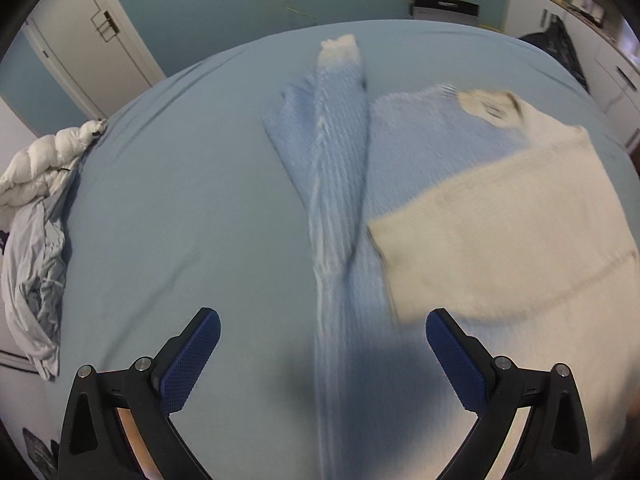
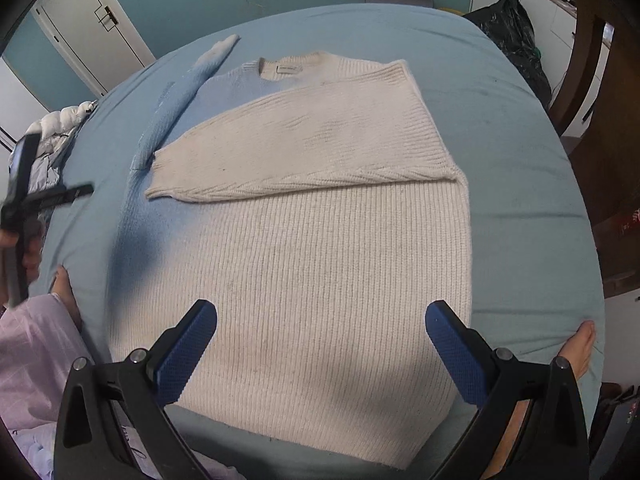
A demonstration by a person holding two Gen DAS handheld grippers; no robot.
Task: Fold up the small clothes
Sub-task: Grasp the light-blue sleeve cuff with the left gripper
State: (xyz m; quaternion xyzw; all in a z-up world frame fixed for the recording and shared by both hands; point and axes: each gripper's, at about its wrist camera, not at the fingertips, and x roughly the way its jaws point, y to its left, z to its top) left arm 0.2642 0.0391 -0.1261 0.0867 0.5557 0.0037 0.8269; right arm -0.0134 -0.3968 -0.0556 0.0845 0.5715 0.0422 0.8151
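A knitted sweater (image 2: 328, 248), cream fading to light blue on its left side, lies flat on the blue bed sheet (image 2: 520, 160). One cream sleeve (image 2: 304, 148) is folded across the chest. The other, blue sleeve (image 2: 180, 96) stretches out toward the far left. My right gripper (image 2: 320, 310) hovers open over the sweater's lower body, holding nothing. My left gripper (image 1: 322, 320) is open above the blue sleeve (image 1: 336, 152), which runs up between its fingers; the cream body (image 1: 500, 220) lies to its right. The left wrist view is motion-blurred.
A white puffy quilt (image 1: 44, 164) and a crumpled grey cloth (image 1: 32, 280) lie at the bed's left edge. A black bag (image 2: 516, 36) stands beyond the far right corner, with dark wooden furniture (image 2: 600, 120) alongside. A person's foot (image 2: 580, 344) and a pink trouser leg (image 2: 36, 360) are at the near edge.
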